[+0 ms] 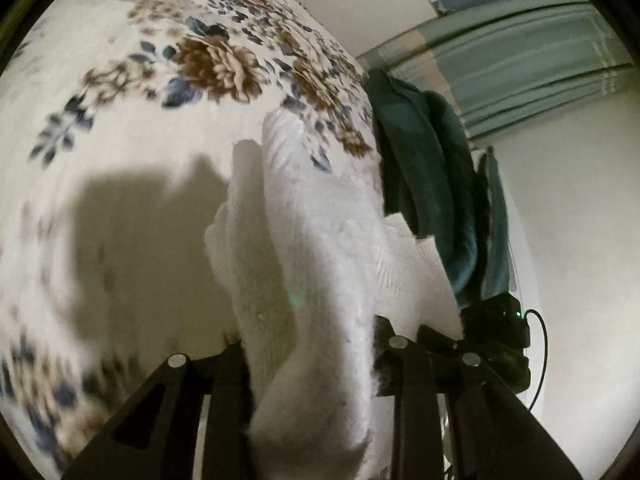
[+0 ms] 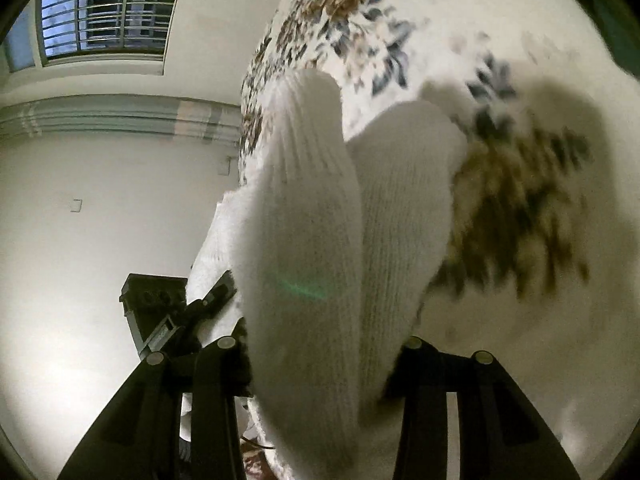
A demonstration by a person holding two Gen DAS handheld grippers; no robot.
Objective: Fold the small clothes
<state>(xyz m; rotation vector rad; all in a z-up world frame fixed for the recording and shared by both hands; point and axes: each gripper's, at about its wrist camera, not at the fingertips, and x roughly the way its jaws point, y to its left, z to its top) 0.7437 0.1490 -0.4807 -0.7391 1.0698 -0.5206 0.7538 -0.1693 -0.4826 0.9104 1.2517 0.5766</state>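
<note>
Both claws are up off the bed with white knit between them. The left gripper [image 1: 312, 364] has its jaws pressed onto a thick band of the white sock [image 1: 320, 264]; the cloth runs straight out ahead of the claw and fans wide, with a ribbed flap spilling off to its right. Over on the other side, the right gripper [image 2: 320, 352] is pinching the same sort of white knit [image 2: 304, 220], and from this claw two rounded lobes stand out ahead, side by side and touching, the left one ribbed and nearer. I cannot tell whether that is one sock doubled over or a pair held together. The floral bedspread [image 1: 132, 92] lies beyond and below the cloth, shadowed just left of the left claw, and nothing white looks to be resting on it; the piece hangs in the air. A dark green garment [image 1: 424, 168] is draped beyond the left claw to its right, near the wall, apparently untouched. The other claw's black frame [image 2: 208, 300] shows low to the left of the right one, so the two work near each other. My read: the fold is midway at best, cloth gathered and lifted, not yet creased flat or set down, and more laundry may be waiting.
</note>
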